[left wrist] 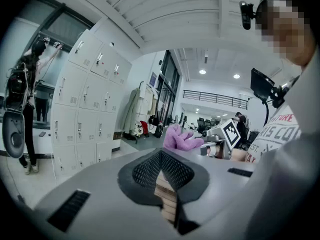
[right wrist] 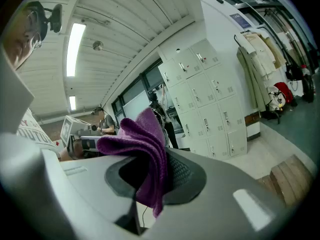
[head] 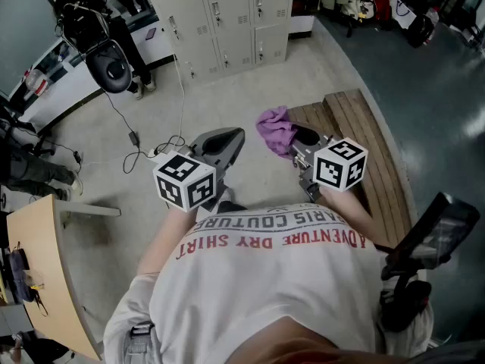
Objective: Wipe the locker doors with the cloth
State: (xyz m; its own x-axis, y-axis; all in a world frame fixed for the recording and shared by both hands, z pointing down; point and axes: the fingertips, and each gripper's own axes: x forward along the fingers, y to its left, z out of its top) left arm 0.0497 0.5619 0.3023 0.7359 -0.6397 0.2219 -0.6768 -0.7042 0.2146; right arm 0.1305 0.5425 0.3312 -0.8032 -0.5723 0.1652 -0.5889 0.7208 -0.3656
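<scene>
A purple cloth [head: 276, 129] is pinched in my right gripper [head: 301, 139], whose jaws are shut on it; the right gripper view shows the cloth [right wrist: 145, 156] bunched up and hanging out between the jaws. My left gripper [head: 224, 142] is held beside it at the left, jaws shut with nothing between them. The bank of beige locker doors [head: 220, 17] stands across the floor ahead, well beyond both grippers. In the left gripper view the lockers [left wrist: 85, 99] rise at the left and the cloth [left wrist: 181, 138] shows to the right.
A wooden bench [head: 371, 150] runs under and right of my right gripper. A person [head: 114, 21] stands left of the lockers beside a white counter [head: 53, 82]. Cables [head: 140, 146] trail on the floor. A wooden table [head: 42, 271] is at my left.
</scene>
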